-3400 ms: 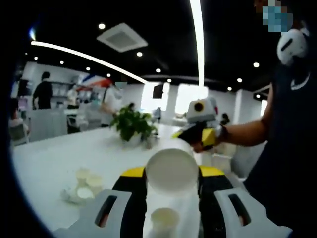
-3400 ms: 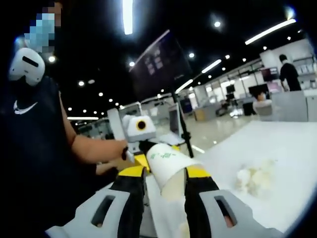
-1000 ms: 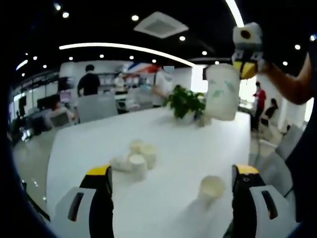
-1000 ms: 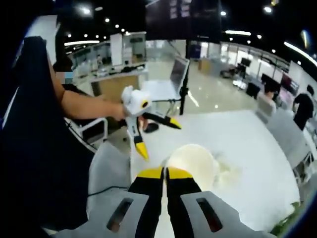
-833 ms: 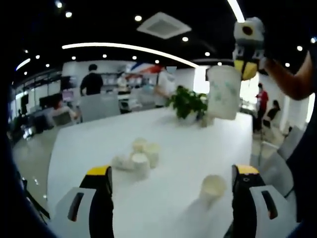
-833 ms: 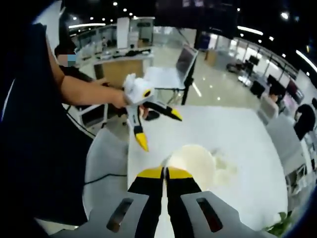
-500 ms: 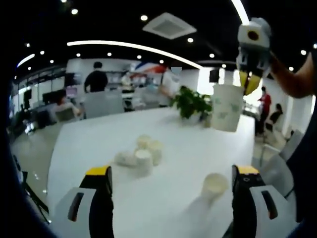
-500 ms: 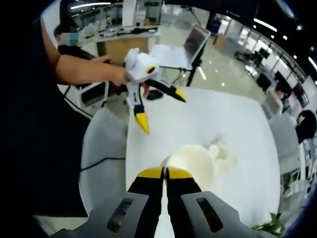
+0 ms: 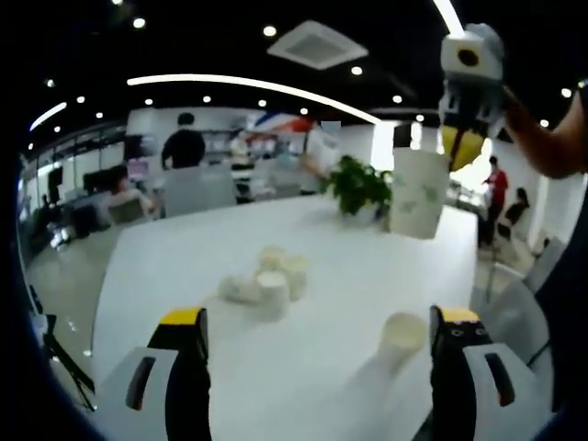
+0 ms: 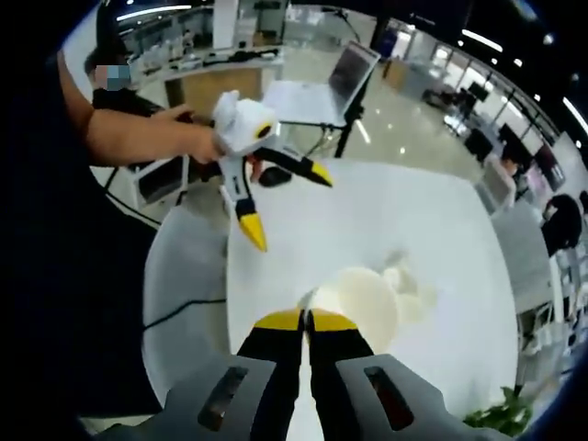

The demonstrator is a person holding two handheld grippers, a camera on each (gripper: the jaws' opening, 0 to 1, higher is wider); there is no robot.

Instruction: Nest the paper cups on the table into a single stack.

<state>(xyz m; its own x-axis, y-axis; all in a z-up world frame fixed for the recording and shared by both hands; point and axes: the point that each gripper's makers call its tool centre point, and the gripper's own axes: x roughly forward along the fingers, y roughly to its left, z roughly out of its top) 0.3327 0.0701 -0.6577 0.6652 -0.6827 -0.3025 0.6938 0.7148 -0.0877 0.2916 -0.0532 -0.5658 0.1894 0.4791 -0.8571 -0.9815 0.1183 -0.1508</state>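
Observation:
My left gripper [image 9: 317,367] is open wide and holds nothing, low over the white table [image 9: 184,276]. A single paper cup [image 9: 402,333] stands on the table just inside its right jaw. A cluster of small paper cups [image 9: 266,280] sits further out. High on the right, my right gripper [image 9: 464,87] hangs a tall white paper cup with green print [image 9: 418,193] by its rim. In the right gripper view, my right gripper [image 10: 308,319] is shut on that cup's rim [image 10: 363,303]. The left gripper [image 10: 287,204] shows there with yellow tips spread, and the cluster [image 10: 404,276] lies beyond the cup.
A potted plant [image 9: 358,184] stands at the table's far end. A grey chair [image 10: 184,276] sits at the table's near edge, and a laptop on a stand [image 10: 322,92] is beyond it. People stand in the background. A person's arm [image 10: 138,133] holds the left gripper.
My left gripper held a cup 3.4 s ago and is now open and empty. My right gripper has turned to look down on the table, its cup hanging upright and drifting slightly lower.

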